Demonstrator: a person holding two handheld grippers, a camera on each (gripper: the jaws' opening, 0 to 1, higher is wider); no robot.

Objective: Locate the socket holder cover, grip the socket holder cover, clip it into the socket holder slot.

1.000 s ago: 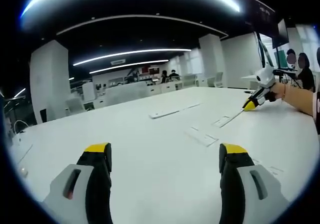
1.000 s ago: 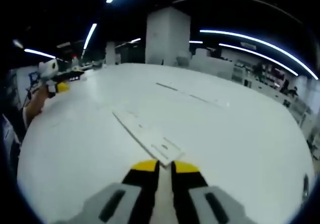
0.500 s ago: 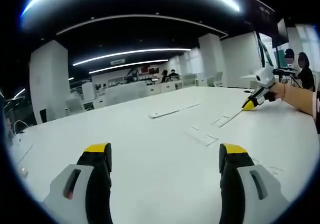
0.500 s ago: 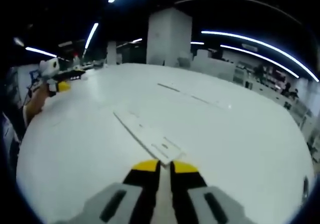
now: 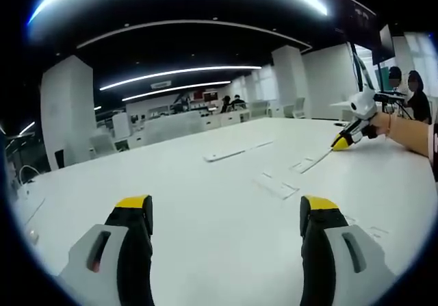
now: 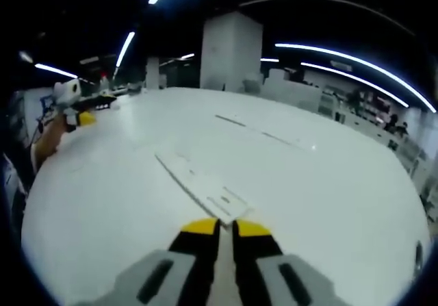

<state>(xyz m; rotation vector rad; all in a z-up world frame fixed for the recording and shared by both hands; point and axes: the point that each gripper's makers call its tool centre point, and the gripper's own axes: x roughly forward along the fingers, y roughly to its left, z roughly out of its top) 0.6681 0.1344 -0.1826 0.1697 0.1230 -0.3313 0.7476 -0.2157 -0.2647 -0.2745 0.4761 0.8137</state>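
Note:
A long white strip, the socket holder cover (image 6: pixel 200 185), lies flat on the white table (image 6: pixel 328 196). Its near end runs in between the yellow tips of my right gripper (image 6: pixel 226 228), which is shut on it. From the left gripper view, the same right gripper (image 5: pixel 341 143) sits at the far right, pinching the end of that cover (image 5: pixel 308 163). My left gripper (image 5: pixel 226 207) hovers low over the table with its jaws wide apart and nothing between them. Another flat white piece (image 5: pixel 276 186) lies just ahead of it.
A further white strip (image 5: pixel 233 153) lies farther back on the table. My left gripper (image 6: pixel 76 105), held by a hand, appears at the left of the right gripper view. People stand at the far right (image 5: pixel 414 94). Desks and a pillar (image 6: pixel 230 49) lie beyond the table.

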